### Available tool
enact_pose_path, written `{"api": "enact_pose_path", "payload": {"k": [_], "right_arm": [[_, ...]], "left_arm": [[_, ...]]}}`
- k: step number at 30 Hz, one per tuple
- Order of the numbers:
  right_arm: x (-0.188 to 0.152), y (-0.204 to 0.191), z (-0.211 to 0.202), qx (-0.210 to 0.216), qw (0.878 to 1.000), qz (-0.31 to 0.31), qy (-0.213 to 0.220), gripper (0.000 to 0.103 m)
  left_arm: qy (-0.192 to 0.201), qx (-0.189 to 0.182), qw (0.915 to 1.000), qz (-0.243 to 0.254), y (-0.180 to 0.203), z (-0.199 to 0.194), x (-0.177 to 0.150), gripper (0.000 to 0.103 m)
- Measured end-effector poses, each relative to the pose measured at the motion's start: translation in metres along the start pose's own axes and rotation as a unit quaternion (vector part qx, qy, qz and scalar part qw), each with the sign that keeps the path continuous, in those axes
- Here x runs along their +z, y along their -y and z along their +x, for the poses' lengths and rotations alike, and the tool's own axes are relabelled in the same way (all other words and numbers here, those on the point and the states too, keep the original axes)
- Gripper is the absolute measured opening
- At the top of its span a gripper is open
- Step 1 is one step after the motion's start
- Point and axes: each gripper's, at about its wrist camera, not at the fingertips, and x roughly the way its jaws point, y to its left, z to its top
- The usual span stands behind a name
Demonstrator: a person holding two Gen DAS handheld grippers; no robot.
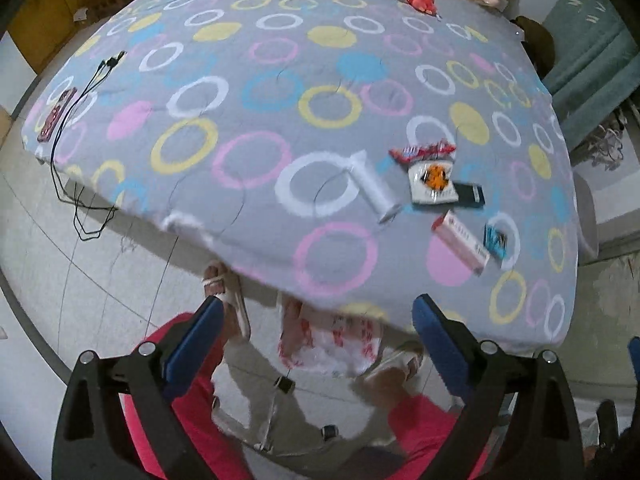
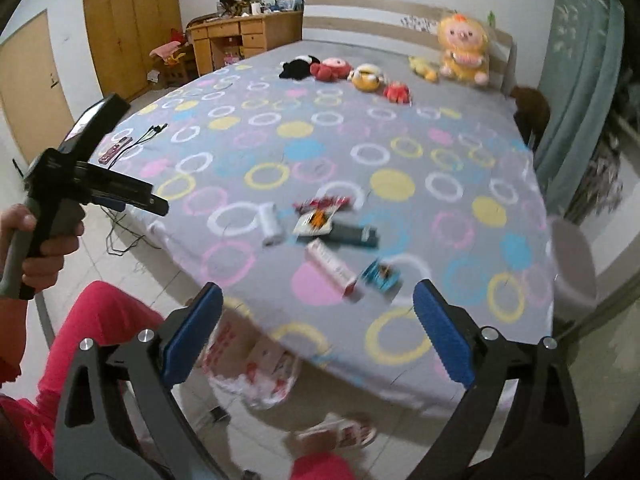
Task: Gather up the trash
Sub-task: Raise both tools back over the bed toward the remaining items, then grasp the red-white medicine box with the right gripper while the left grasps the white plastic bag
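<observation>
Several pieces of trash lie near the bed's front edge: a white roll [image 1: 378, 191] [image 2: 270, 226], a red and white snack wrapper [image 1: 429, 168] [image 2: 318, 216], a dark box [image 1: 470, 195] [image 2: 354, 236], a pink and white box [image 1: 461, 242] [image 2: 331, 269] and a small blue packet [image 1: 495, 241] [image 2: 381, 276]. A white and red plastic bag [image 1: 332, 340] [image 2: 252, 372] sits on the floor below the bed edge. My left gripper [image 1: 318, 340] is open and empty, above the bag. My right gripper [image 2: 318, 336] is open and empty, short of the trash. The left gripper also shows in the right wrist view [image 2: 100, 192].
The bed has a grey sheet with coloured rings [image 1: 280, 80] [image 2: 360, 160]. Plush toys [image 2: 462, 50] line its far end. A pink device and black cables [image 1: 58, 114] lie at its left edge. The person's red trousers and sandalled feet [image 1: 224, 292] stand on the tiled floor.
</observation>
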Motion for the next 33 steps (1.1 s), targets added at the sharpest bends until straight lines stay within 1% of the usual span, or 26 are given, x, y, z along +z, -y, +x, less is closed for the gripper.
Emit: {"api": "enact_pose_path", "payload": {"k": [4, 7, 8, 12, 15, 18, 22, 25, 28, 33], "right_arm": [[0.023, 0.016, 0.019, 0.014, 1.0, -0.021, -0.009, 0.094], [0.041, 0.027, 0.045, 0.017, 0.999, -0.038, -0.025, 0.094], [0.048, 0.031, 0.057, 0.018, 0.998, -0.042, -0.033, 0.094], [0.063, 0.039, 0.084, 0.019, 0.997, -0.062, -0.047, 0.094], [0.071, 0.037, 0.105, 0.032, 0.995, -0.077, -0.059, 0.094], [0.072, 0.033, 0.124, 0.048, 0.991, -0.101, -0.075, 0.094], [0.069, 0.028, 0.153, 0.064, 0.985, -0.118, -0.105, 0.094], [0.066, 0.025, 0.169, 0.072, 0.984, -0.115, -0.12, 0.094], [0.06, 0.026, 0.188, 0.076, 0.981, -0.113, -0.138, 0.094], [0.046, 0.029, 0.222, 0.083, 0.975, -0.113, -0.171, 0.094]], "left_arm": [[-0.007, -0.002, 0.9999, -0.01, 0.019, 0.019, 0.031, 0.092], [-0.02, -0.008, 0.9995, -0.022, 0.031, 0.04, 0.054, 0.092], [-0.022, -0.008, 0.9995, -0.023, 0.033, 0.044, 0.059, 0.092], [-0.036, -0.005, 0.9989, -0.028, 0.041, 0.067, 0.077, 0.092], [-0.039, -0.005, 0.9981, -0.047, 0.041, 0.08, 0.084, 0.092], [-0.047, -0.011, 0.9965, -0.068, 0.043, 0.097, 0.091, 0.092], [-0.057, -0.002, 0.9956, -0.075, 0.05, 0.118, 0.098, 0.092], [-0.069, -0.002, 0.9938, -0.087, 0.052, 0.135, 0.101, 0.092], [-0.072, 0.003, 0.9905, -0.117, 0.047, 0.15, 0.102, 0.092], [-0.086, 0.016, 0.987, -0.135, 0.043, 0.178, 0.104, 0.092]]}}
